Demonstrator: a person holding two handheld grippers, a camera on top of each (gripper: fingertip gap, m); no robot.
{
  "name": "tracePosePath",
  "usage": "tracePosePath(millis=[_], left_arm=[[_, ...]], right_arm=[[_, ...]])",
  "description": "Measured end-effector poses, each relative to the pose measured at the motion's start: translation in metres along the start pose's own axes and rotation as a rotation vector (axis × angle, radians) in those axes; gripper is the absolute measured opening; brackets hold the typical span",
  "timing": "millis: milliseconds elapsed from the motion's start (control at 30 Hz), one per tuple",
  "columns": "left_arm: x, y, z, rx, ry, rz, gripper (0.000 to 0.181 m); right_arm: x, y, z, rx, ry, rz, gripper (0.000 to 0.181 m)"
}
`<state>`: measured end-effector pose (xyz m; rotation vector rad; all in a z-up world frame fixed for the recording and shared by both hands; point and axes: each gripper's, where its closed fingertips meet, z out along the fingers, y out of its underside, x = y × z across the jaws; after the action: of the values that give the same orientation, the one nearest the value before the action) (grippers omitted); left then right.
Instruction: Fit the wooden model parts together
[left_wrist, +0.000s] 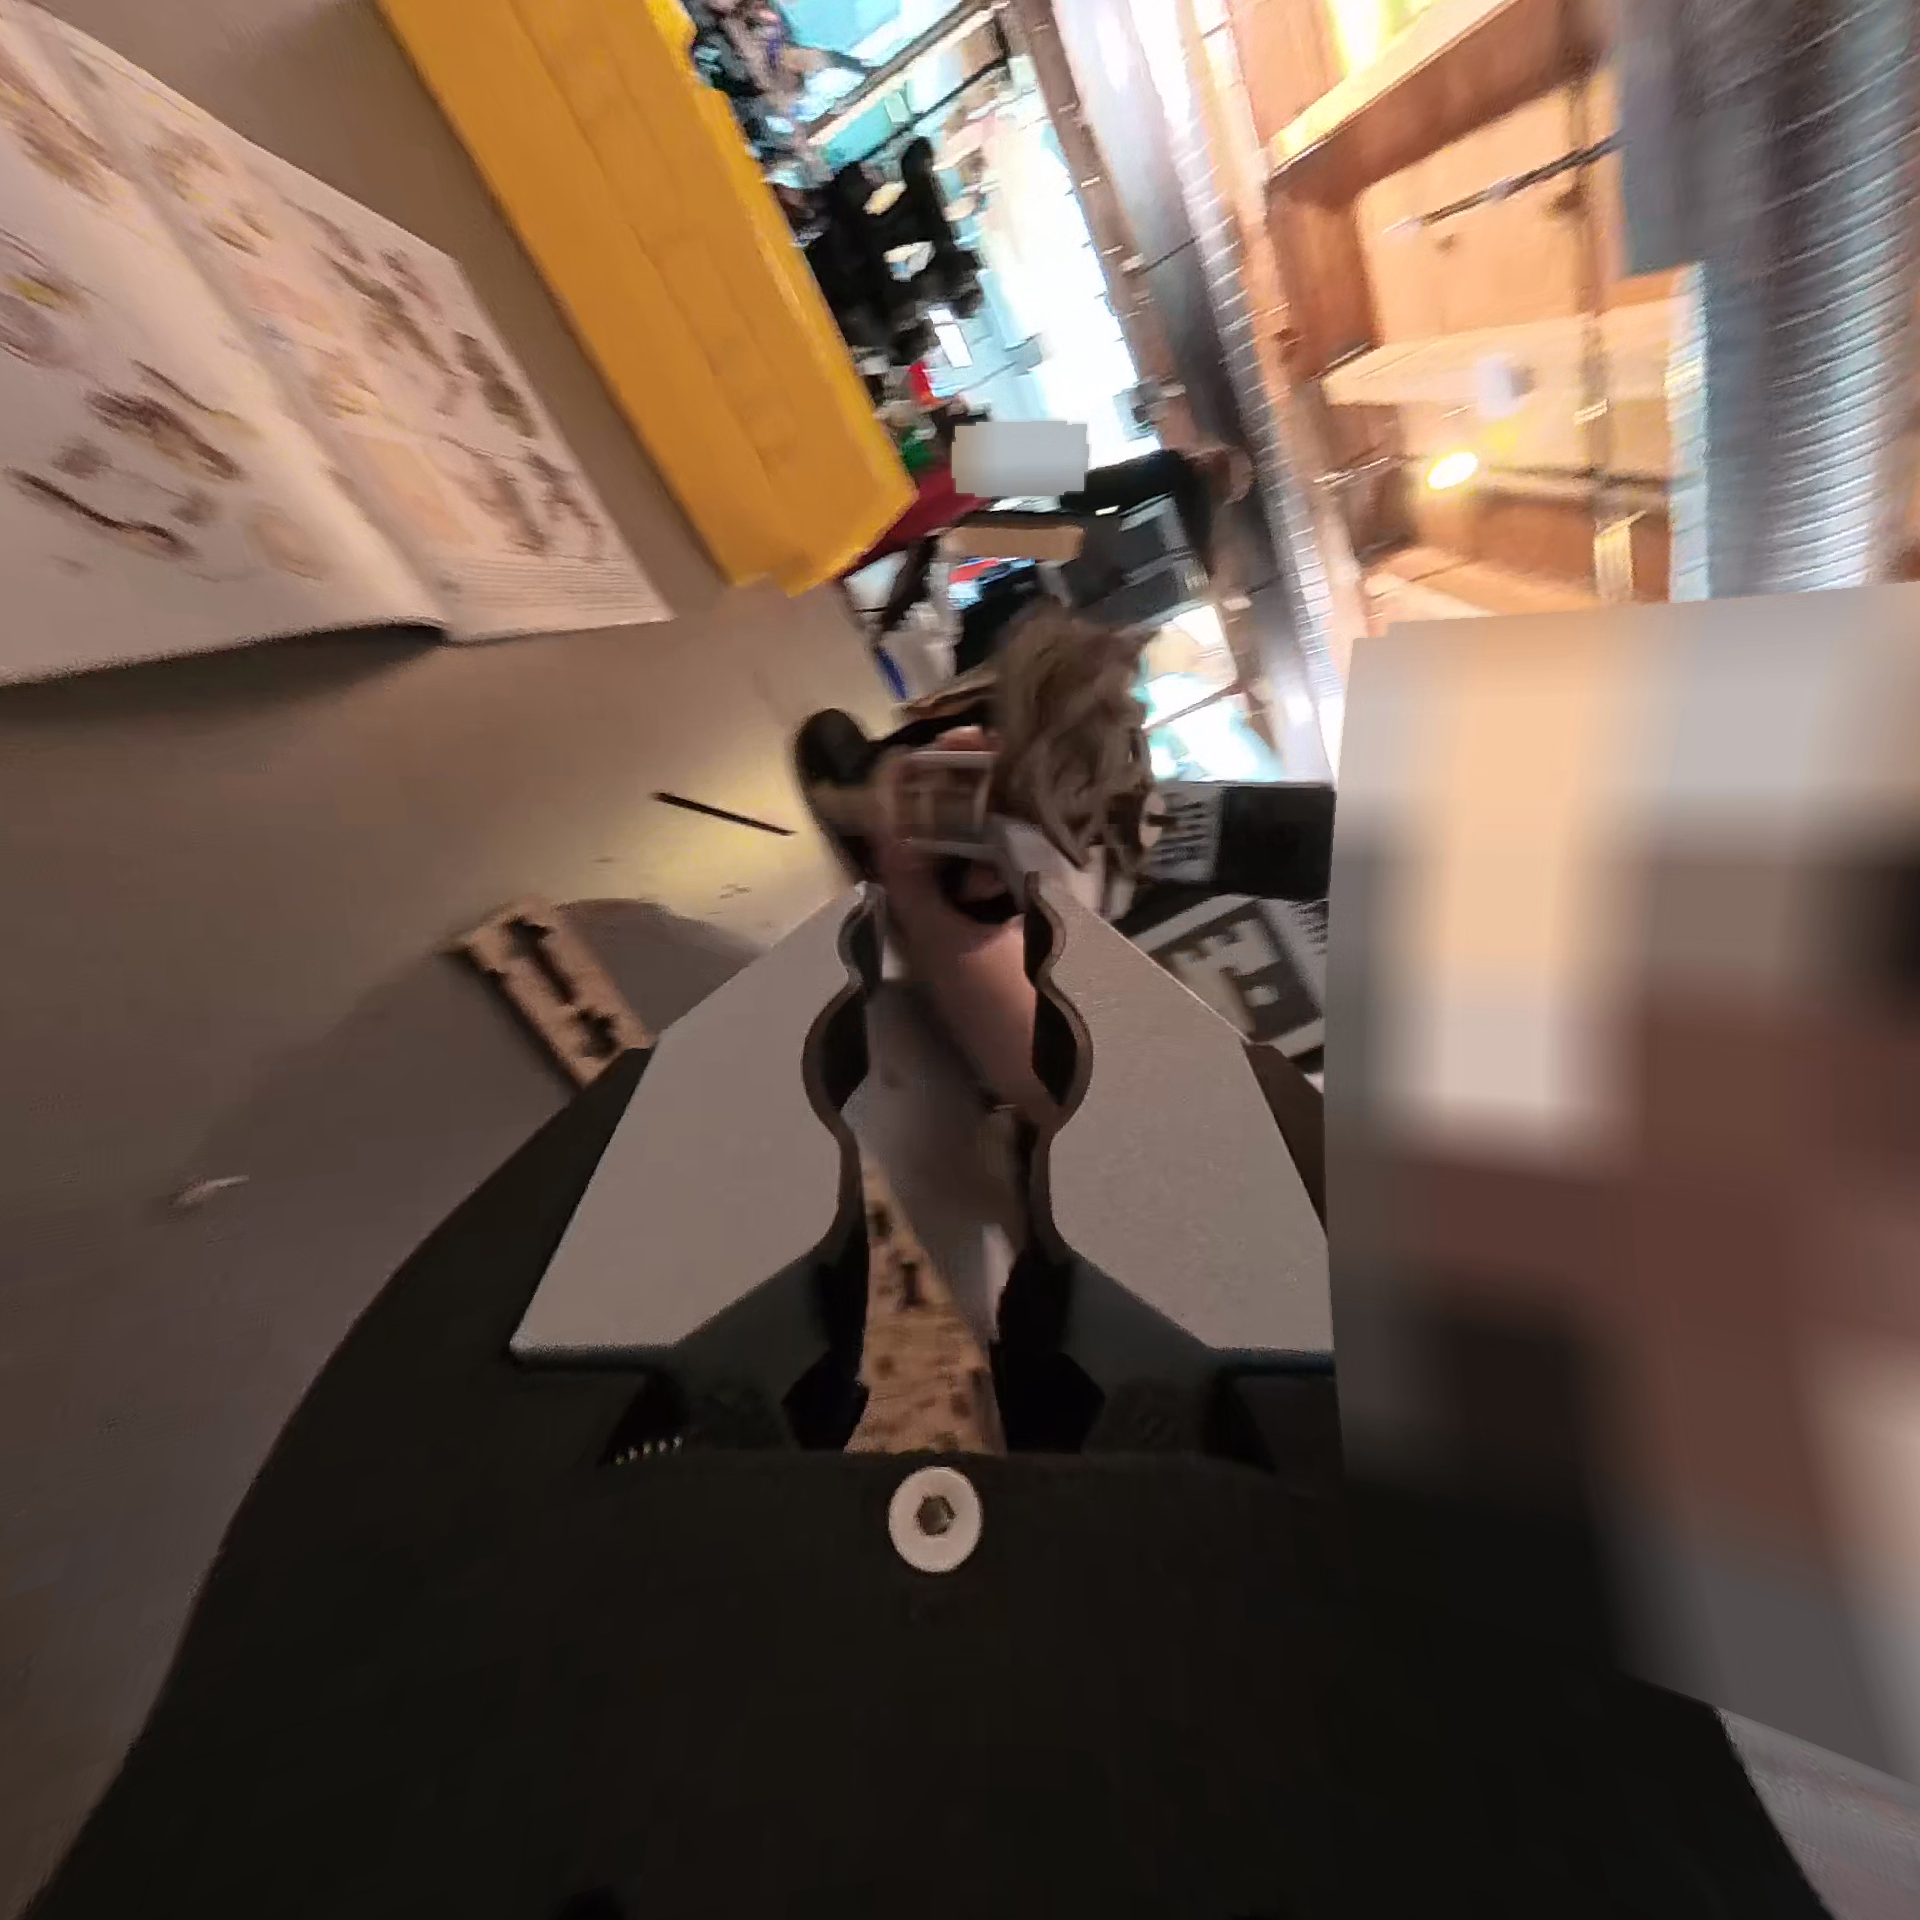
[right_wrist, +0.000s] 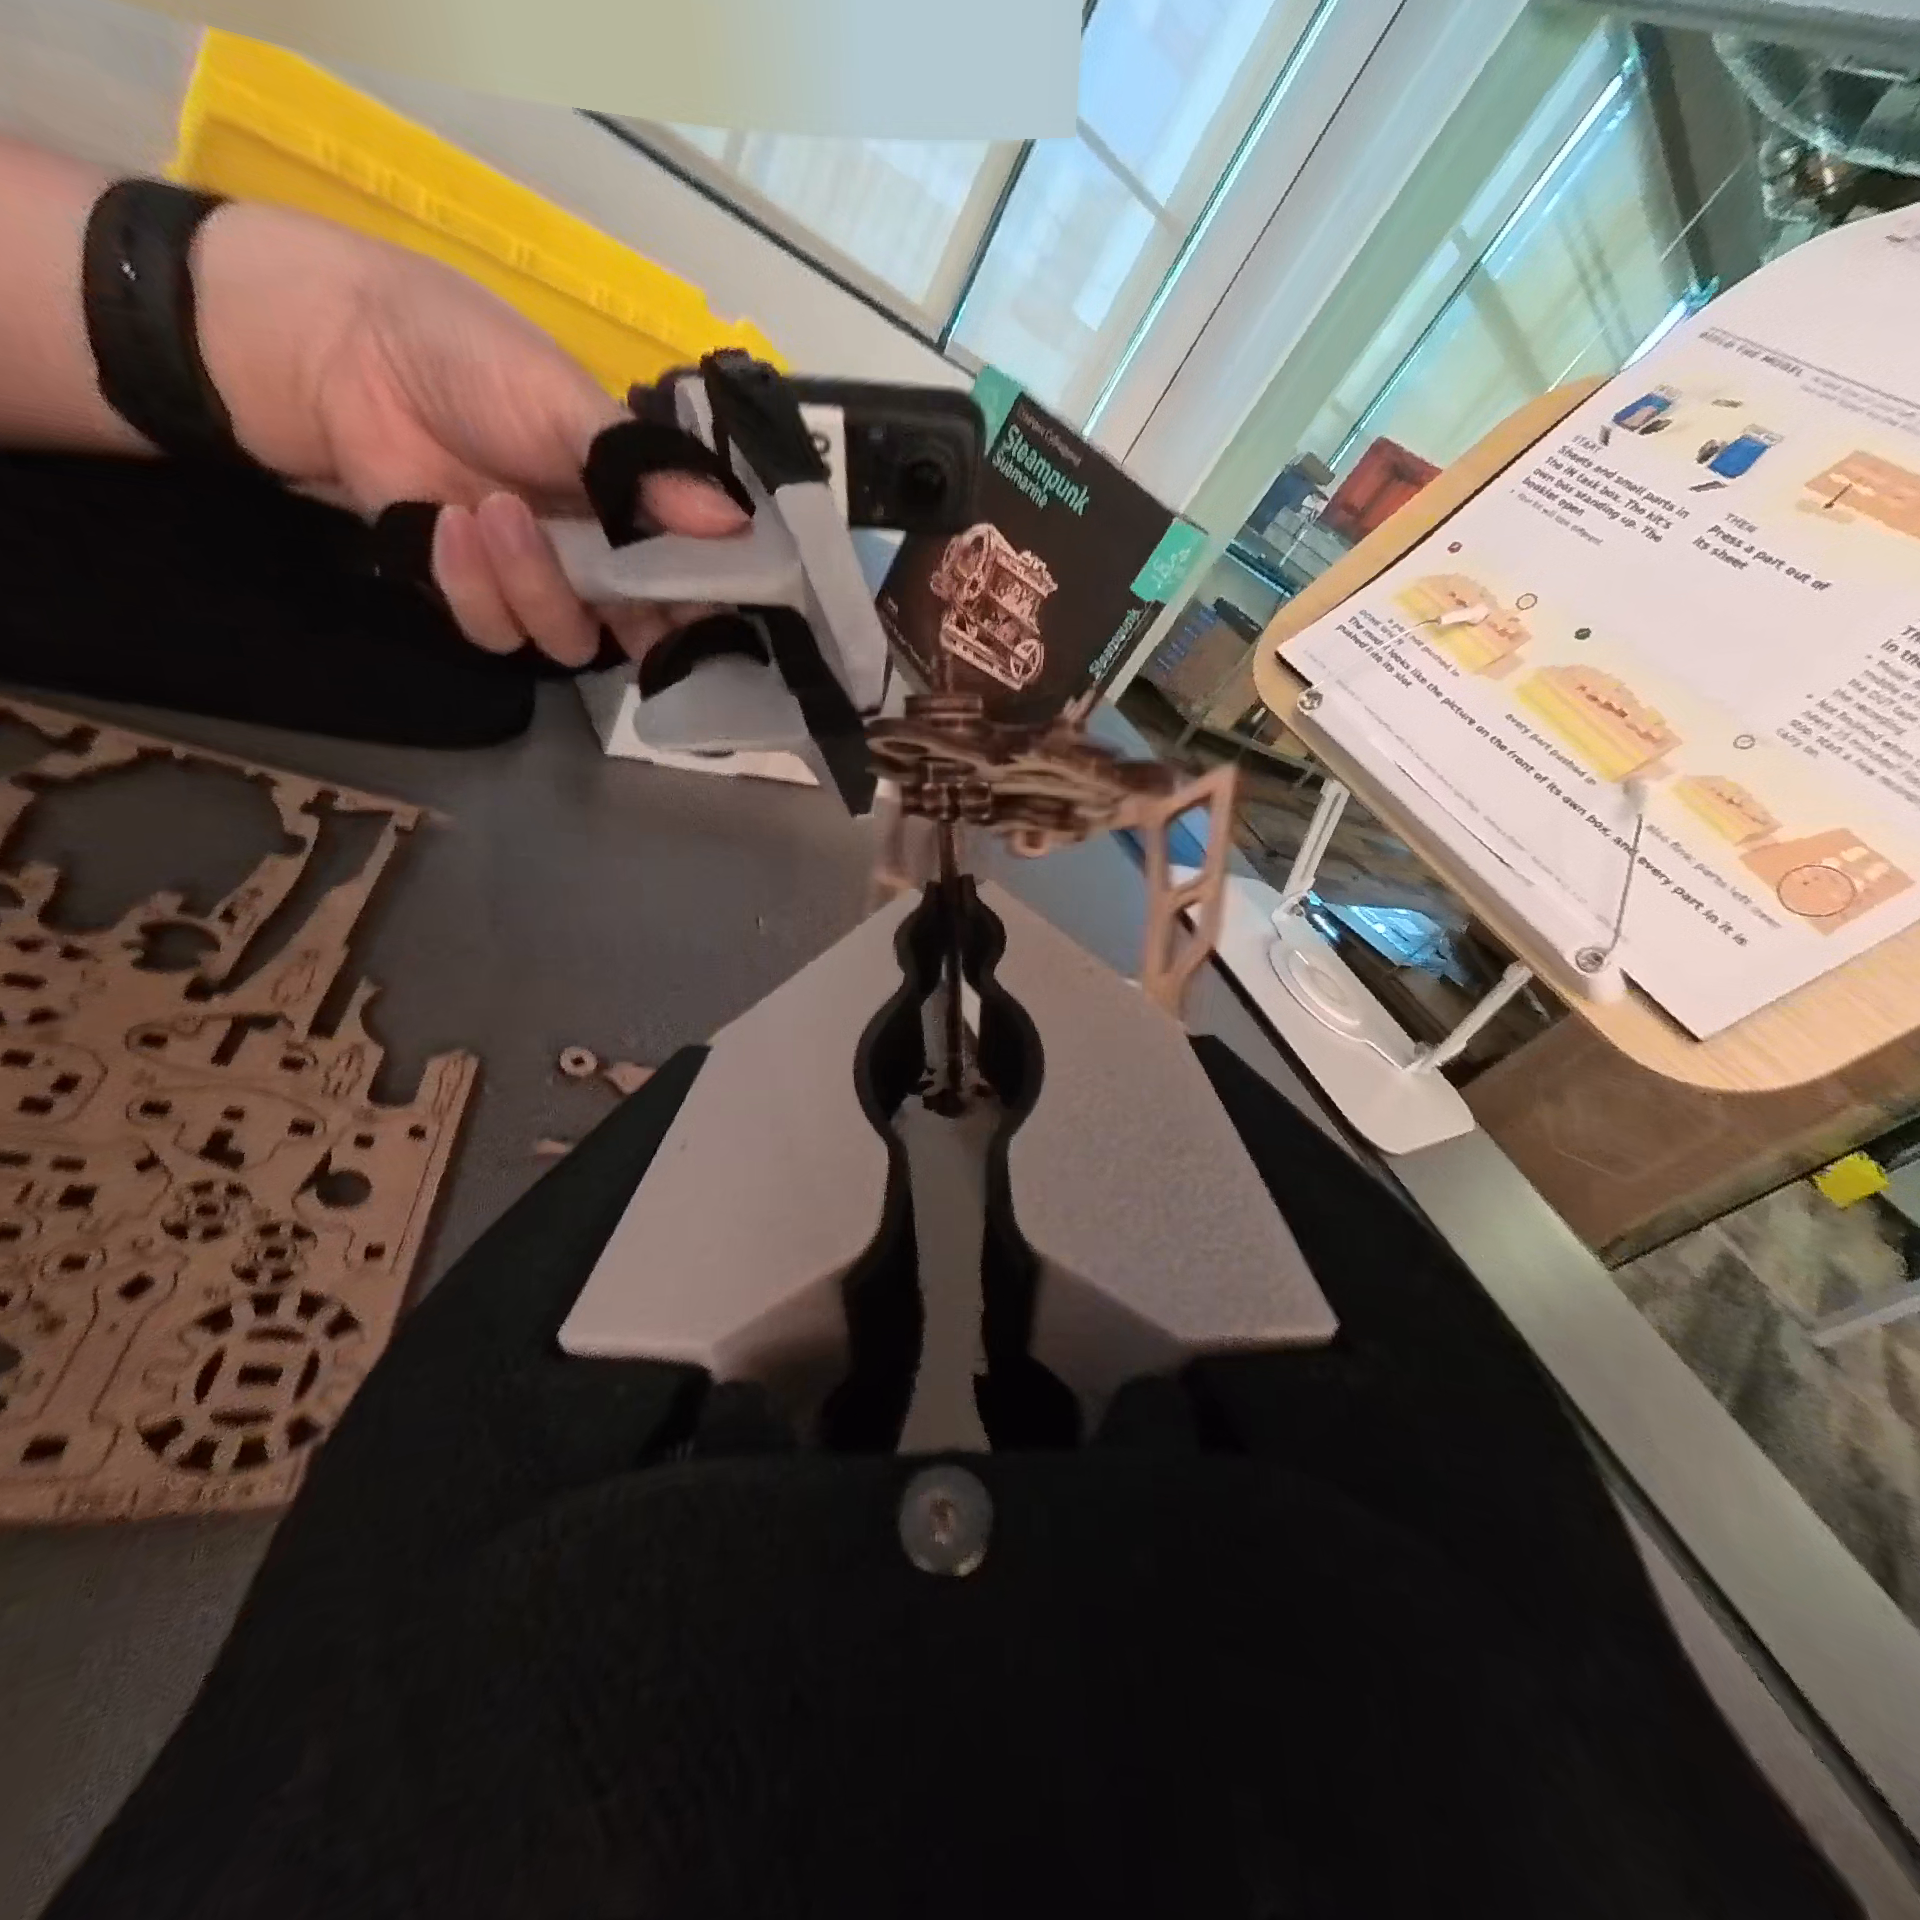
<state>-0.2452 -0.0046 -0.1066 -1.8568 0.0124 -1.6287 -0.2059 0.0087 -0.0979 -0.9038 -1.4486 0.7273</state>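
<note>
My right gripper (right_wrist: 951, 906) is shut on the thin lower stem of a dark wooden model assembly (right_wrist: 977, 774) and holds it up above the grey table (right_wrist: 582, 914). My left gripper (right_wrist: 831, 727), held by a hand with a black wristband, comes in from the left, its fingertips right at the assembly's left side. In the blurred, tilted left wrist view, my left gripper (left_wrist: 951, 914) has a clear gap between its fingers with nothing gripped. The assembly (left_wrist: 1070, 727) shows just beyond its tips.
A punched-out wooden parts sheet (right_wrist: 187, 1195) lies at the left; its edge shows in the left wrist view (left_wrist: 551, 987). Small loose bits (right_wrist: 577, 1060) lie near it. A yellow bin (right_wrist: 416, 208), the kit box (right_wrist: 1039, 561), a wooden truss piece (right_wrist: 1190, 883), an instruction board (right_wrist: 1610, 675) and an open booklet (left_wrist: 260, 416) surround the work spot. About 5 cm separates my left fingertips from my right.
</note>
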Motion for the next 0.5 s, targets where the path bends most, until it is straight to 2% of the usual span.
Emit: tracePosePath(millis=[200,500], left_arm=[[-0.011,0.011,0.01,-0.078,-0.079,0.116,0.028],[-0.019,0.033,0.024,-0.18,-0.097,0.126,0.028]], right_arm=[[-0.009,0.018,-0.012,-0.072,-0.06,0.035,0.0],[-0.027,0.042,-0.024,-0.184,-0.163,0.073,0.0]])
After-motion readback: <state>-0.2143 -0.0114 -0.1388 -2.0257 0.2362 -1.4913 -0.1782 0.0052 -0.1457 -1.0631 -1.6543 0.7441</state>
